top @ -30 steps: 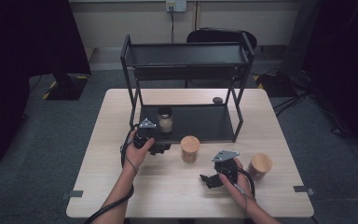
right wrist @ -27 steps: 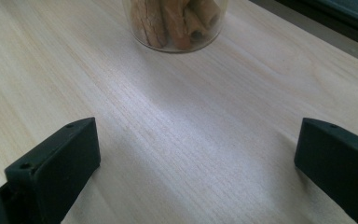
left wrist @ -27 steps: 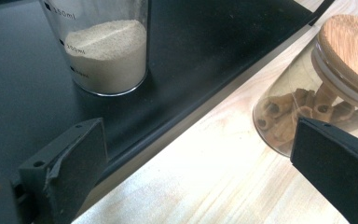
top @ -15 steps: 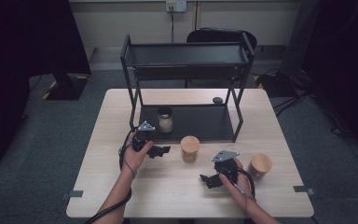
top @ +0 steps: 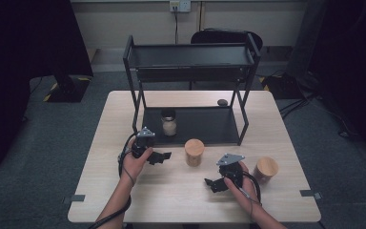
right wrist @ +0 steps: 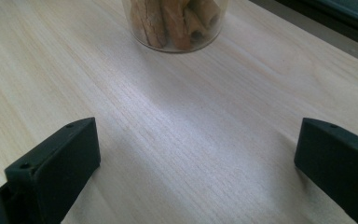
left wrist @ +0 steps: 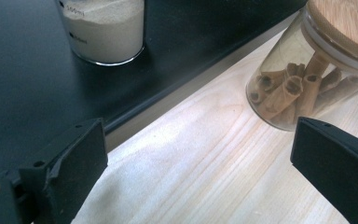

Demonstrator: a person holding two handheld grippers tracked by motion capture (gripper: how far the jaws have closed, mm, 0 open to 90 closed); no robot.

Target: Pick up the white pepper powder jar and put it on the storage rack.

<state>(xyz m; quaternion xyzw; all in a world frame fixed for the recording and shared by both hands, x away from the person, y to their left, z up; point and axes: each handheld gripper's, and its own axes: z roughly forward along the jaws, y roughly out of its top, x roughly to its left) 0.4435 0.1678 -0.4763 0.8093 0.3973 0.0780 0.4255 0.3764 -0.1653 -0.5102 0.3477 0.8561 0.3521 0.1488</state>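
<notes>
This looks like a lab or test room, not a home. A pale wooden table (top: 181, 200) stands alone on grey carpet (top: 43, 157), its spot marked by tape (top: 77, 198). Dark curtains (top: 24, 43) hang at both sides, cables (top: 295, 102) trail over the floor, and a wall socket (top: 179, 5) sits behind an office chair (top: 224, 37).

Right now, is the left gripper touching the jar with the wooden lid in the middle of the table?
Apart. In the left gripper view, bare table lies between the open left gripper and the jar, which stands ahead of the jaws.
</notes>
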